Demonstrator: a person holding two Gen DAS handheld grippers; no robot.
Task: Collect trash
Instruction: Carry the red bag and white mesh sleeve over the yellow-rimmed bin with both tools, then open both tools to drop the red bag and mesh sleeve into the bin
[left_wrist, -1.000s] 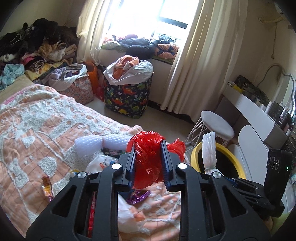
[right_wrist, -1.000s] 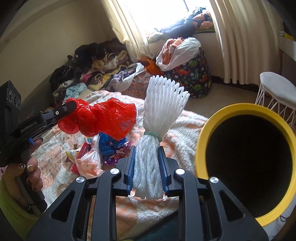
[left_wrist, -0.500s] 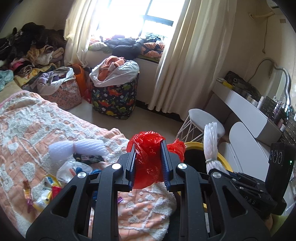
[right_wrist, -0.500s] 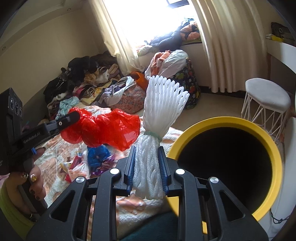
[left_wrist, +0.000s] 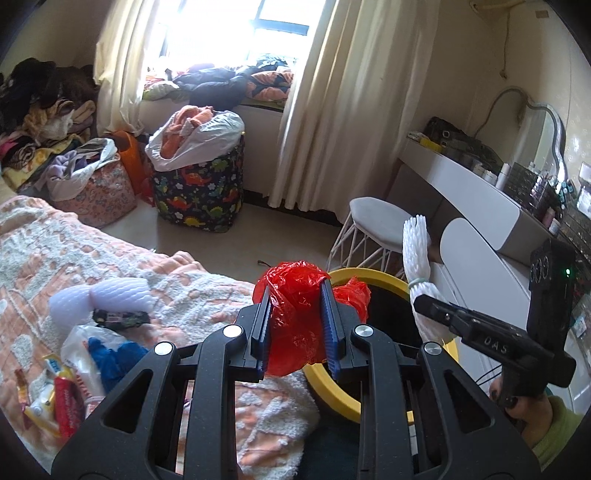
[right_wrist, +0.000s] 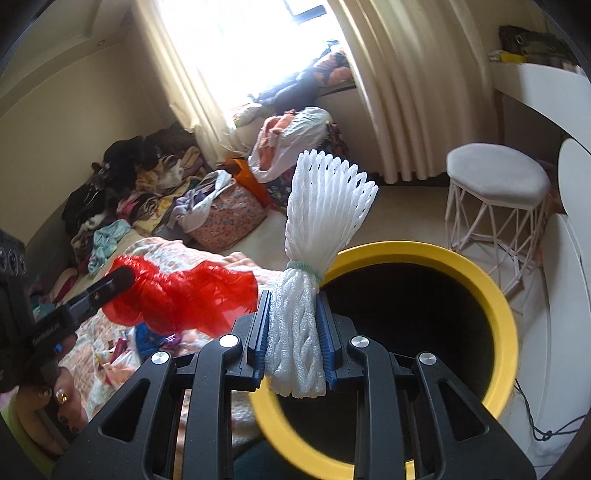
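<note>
Red plastic bag (left_wrist: 299, 321) stays clamped in the left gripper (left_wrist: 297, 328), white foam fruit net (right_wrist: 317, 280) in the right gripper (right_wrist: 295, 343); both have swung from the bedspread (left_wrist: 110, 258) toward the yellow-rimmed bin (right_wrist: 491, 295) just ahead, likely ready for dropping.

We hold a gripper in each hand, both angled somewhat downward. Our left gripper (left_wrist: 295, 325) has its jaws drawn close, pads pinching a red bag (left_wrist: 295, 295) — crumpled plastic bulging above and below. Our right gripper (right_wrist: 293, 334) is likewise clamped, on a white foam net (right_wrist: 295, 332) that stands upright between its pads. Our left hand (right_wrist: 55, 402) grips its handle, nails painted dark — our right hand (left_wrist: 517, 404) is mostly hidden.
</note>
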